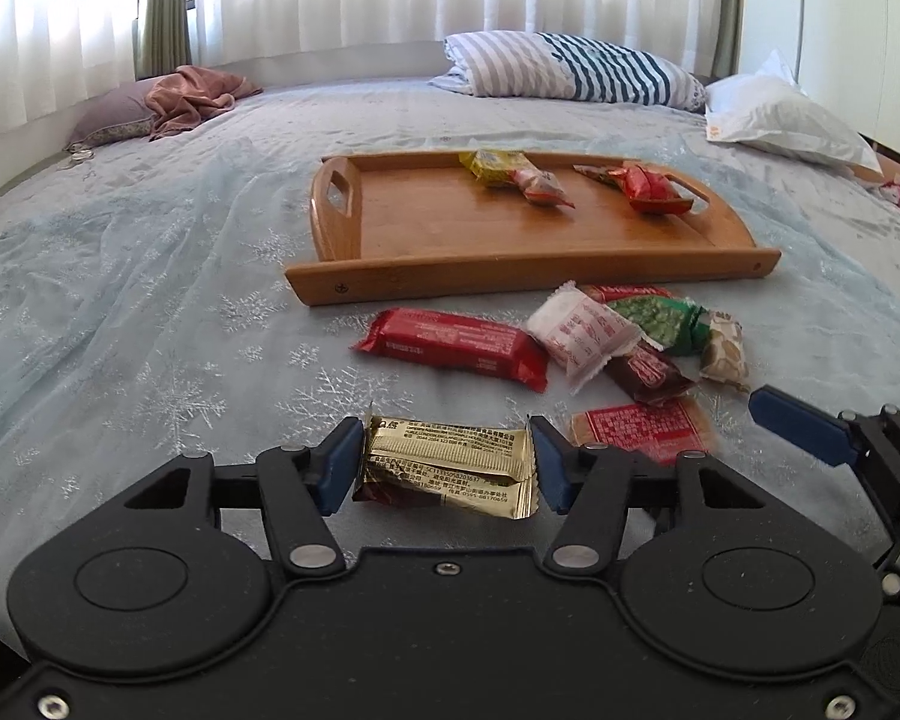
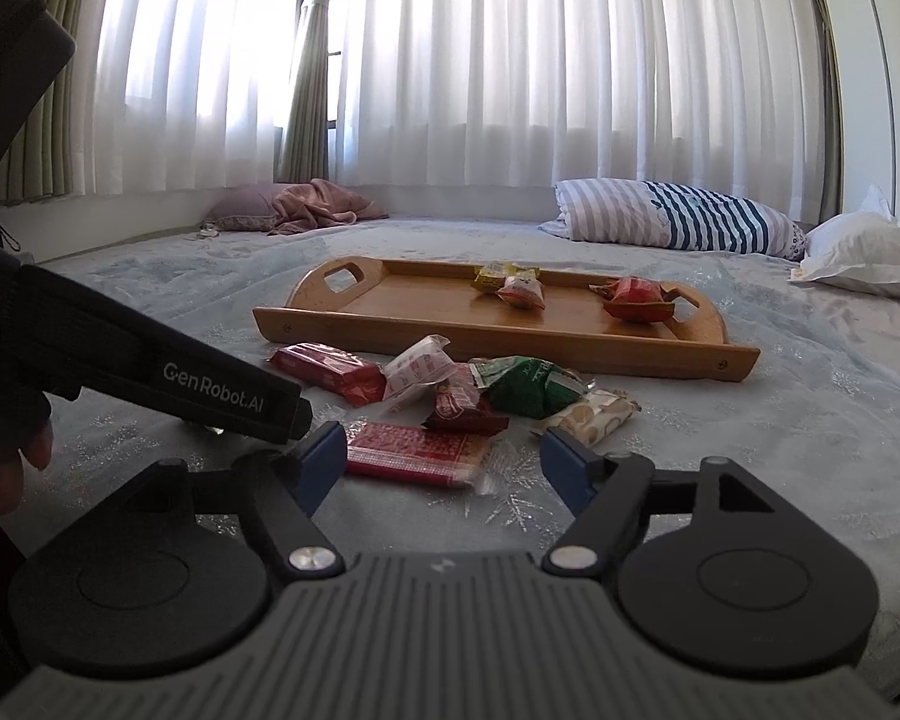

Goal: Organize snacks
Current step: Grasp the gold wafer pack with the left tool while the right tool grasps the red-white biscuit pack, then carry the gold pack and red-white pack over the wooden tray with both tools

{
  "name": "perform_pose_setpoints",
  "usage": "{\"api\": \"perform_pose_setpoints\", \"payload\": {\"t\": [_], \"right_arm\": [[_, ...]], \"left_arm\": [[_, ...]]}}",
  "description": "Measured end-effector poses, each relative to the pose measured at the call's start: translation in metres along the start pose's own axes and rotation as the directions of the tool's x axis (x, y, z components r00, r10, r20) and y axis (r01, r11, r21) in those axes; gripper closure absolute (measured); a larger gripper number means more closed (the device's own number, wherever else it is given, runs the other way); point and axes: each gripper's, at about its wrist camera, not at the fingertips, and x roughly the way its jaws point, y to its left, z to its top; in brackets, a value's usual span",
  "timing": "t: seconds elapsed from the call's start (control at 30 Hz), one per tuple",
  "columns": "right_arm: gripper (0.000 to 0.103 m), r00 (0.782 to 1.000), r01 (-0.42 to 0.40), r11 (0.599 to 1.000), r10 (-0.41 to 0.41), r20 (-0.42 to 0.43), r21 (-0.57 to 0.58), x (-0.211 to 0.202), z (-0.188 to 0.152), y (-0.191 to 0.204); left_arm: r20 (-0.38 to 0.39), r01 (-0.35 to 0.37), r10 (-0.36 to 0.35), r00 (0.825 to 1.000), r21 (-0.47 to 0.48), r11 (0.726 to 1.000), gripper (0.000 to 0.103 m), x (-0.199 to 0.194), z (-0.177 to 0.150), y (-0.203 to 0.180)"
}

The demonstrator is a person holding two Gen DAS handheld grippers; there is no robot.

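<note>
The left tool (image 1: 444,459) pinches a crinkly gold foil snack packet (image 1: 447,465) across its width, low at 6 o'clock before the rimmed bamboo tray (image 1: 528,282). Slick foil could slip from the pads or crush. The right tool (image 2: 441,462) hangs wide open over a flat red cellophane wafer pack (image 2: 414,453) on the soft snowflake bedspread (image 1: 150,324)

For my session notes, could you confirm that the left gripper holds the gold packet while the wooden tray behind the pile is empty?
Not quite. The left gripper does hold the gold packet, but the wooden tray is not empty: both wrist views show several snack packets already lying in it.
</note>
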Motion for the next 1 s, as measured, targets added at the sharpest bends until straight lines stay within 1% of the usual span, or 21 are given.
{"api": "perform_pose_setpoints", "payload": {"t": [0.13, 0.23, 0.3, 0.33, 0.37, 0.5, 0.57, 0.63, 0.67, 0.7, 0.73, 0.77, 0.87, 1.0], "right_arm": [[0.017, 1.000, -0.001, 1.000, 0.001, -0.004, -0.010, 0.006, 0.001, 0.009], [0.013, 1.000, 0.021, 1.000, -0.021, -0.010, 0.005, 0.010, 0.002, 0.013], [0.009, 0.999, 0.052, 0.998, -0.051, -0.016, 0.024, 0.013, 0.002, 0.016], [0.002, 0.998, 0.067, 0.997, -0.067, -0.018, 0.034, 0.014, 0.003, 0.017], [0.000, 0.996, 0.083, 0.996, -0.083, -0.018, 0.045, 0.016, 0.003, 0.018], [0.000, 0.990, 0.136, 0.990, -0.135, -0.028, 0.046, 0.021, 0.001, 0.027], [0.000, 0.989, 0.139, 0.990, -0.137, -0.048, 0.038, 0.024, 0.001, 0.031], [0.006, 0.989, 0.138, 0.989, -0.135, -0.068, 0.046, 0.027, 0.000, 0.031], [0.012, 0.988, 0.139, 0.989, -0.135, -0.070, 0.051, 0.027, 0.000, 0.031], [0.021, 0.988, 0.141, 0.989, -0.137, -0.069, 0.051, 0.027, 0.001, 0.031], [0.024, 0.988, 0.145, 0.988, -0.142, -0.067, 0.047, 0.026, 0.001, 0.031], [0.030, 0.988, 0.146, 0.988, -0.143, -0.065, 0.045, 0.026, 0.001, 0.031], [0.033, 0.989, 0.135, 0.990, -0.132, -0.064, 0.035, 0.023, 0.002, 0.030], [0.033, 0.992, 0.110, 0.993, -0.108, -0.063, 0.034, 0.016, 0.004, 0.027]], "left_arm": [[0.006, -0.021, 0.021, 1.000, -0.031, 0.999, 0.046, -0.003, 0.005, 0.009], [0.001, -0.041, 0.041, 0.999, -0.055, 0.998, 0.046, -0.003, 0.007, 0.014], [-0.002, -0.048, 0.048, 0.999, -0.070, 0.996, 0.046, -0.002, 0.008, 0.019], [-0.003, -0.052, 0.052, 0.999, -0.078, 0.996, 0.046, -0.001, 0.008, 0.021], [-0.003, -0.054, 0.054, 0.999, -0.084, 0.995, 0.046, -0.001, 0.008, 0.022], [0.002, -0.060, 0.060, 0.998, -0.100, 0.993, 0.046, -0.002, 0.009, 0.027], [0.004, -0.062, 0.062, 0.998, -0.101, 0.993, 0.046, -0.002, 0.009, 0.028], [0.003, -0.064, 0.064, 0.998, -0.101, 0.993, 0.046, -0.001, 0.009, 0.028], [0.002, -0.064, 0.064, 0.998, -0.102, 0.993, 0.046, -0.001, 0.009, 0.028], [0.001, -0.063, 0.063, 0.998, -0.103, 0.993, 0.046, -0.001, 0.009, 0.029], [0.002, -0.062, 0.062, 0.998, -0.104, 0.993, 0.046, -0.001, 0.009, 0.029], [0.002, -0.062, 0.062, 0.998, -0.104, 0.993, 0.046, -0.001, 0.009, 0.029], [0.004, -0.057, 0.058, 0.998, -0.109, 0.992, 0.046, -0.001, 0.010, 0.028], [0.011, -0.048, 0.049, 0.999, -0.112, 0.993, 0.046, -0.002, 0.012, 0.027]]}}
